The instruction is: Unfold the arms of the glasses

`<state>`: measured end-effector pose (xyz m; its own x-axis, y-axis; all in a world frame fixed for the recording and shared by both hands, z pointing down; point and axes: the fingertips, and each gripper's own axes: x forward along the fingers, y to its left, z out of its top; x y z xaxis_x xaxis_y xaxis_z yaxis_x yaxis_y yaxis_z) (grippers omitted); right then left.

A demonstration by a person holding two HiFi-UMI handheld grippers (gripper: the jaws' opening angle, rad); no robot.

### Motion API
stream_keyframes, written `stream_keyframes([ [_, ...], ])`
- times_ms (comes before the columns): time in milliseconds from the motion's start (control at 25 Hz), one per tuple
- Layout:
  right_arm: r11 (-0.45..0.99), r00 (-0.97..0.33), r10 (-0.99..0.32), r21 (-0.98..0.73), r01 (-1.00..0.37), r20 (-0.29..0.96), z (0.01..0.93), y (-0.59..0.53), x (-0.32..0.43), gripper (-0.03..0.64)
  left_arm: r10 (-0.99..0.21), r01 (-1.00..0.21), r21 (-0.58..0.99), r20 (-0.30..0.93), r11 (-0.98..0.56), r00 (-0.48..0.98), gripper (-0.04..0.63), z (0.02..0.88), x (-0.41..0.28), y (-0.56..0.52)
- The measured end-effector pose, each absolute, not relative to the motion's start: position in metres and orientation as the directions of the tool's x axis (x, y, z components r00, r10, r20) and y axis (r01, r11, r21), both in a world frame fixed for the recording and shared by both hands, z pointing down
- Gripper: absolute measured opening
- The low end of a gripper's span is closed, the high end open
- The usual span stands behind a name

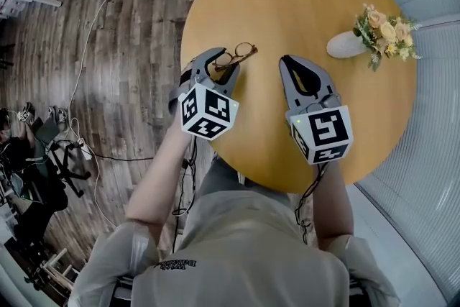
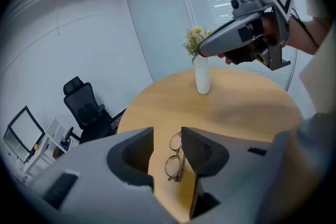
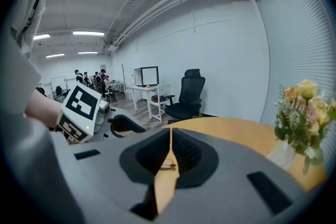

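table (image 1: 302, 3) is showing smooth wood-tone top with soft sheen | glasses (image 2: 174, 165) are showing thin glossy brownish rims, clear lenses | left gripper (image 2: 168, 139) and right gripper (image 3: 170, 134) are looking matt grey plastic, 2 ribbed dark pads each | vase (image 1: 343, 45) is looking smooth glazed white | floor (image 1: 122, 32) is showing dark wood-grain planks | shirt (image 1: 244, 241) is looking matt cloth

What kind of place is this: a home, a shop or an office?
Most likely an office: a black swivel office chair stands near a desk with a monitor, slatted blinds cover one side, and the work is on a round wooden table.
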<state>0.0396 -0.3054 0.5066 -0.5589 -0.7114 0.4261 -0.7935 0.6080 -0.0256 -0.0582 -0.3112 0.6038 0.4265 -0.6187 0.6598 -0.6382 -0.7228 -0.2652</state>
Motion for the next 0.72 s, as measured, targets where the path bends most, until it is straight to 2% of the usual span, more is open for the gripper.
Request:
stream_keyframes([
  [160, 0.6, -0.557, -0.704, -0.051, -0.798, 0.44, 0.527, -0.31, 0.039, 0.034, -0.607, -0.568, -0.346, 0.704, -0.747, 0.37, 0.153, 0.639, -0.06, -0.32],
  [320, 0.586, -0.552, -0.706, -0.07, -0.807, 0.444, 0.541, -0.313, 0.036, 0.034, -0.627, -0.518, -0.415, 0.697, -0.748, 0.348, 0.152, 0.661, -0.058, -0.328],
  [720, 0.562, -0.541, -0.694, -0.112, -0.819, 0.475, 0.576, -0.313, 0.042, 0.034, -0.553, -0.513, -0.362, 0.782, -0.779, 0.288, 0.153, 0.722, -0.058, -0.33],
])
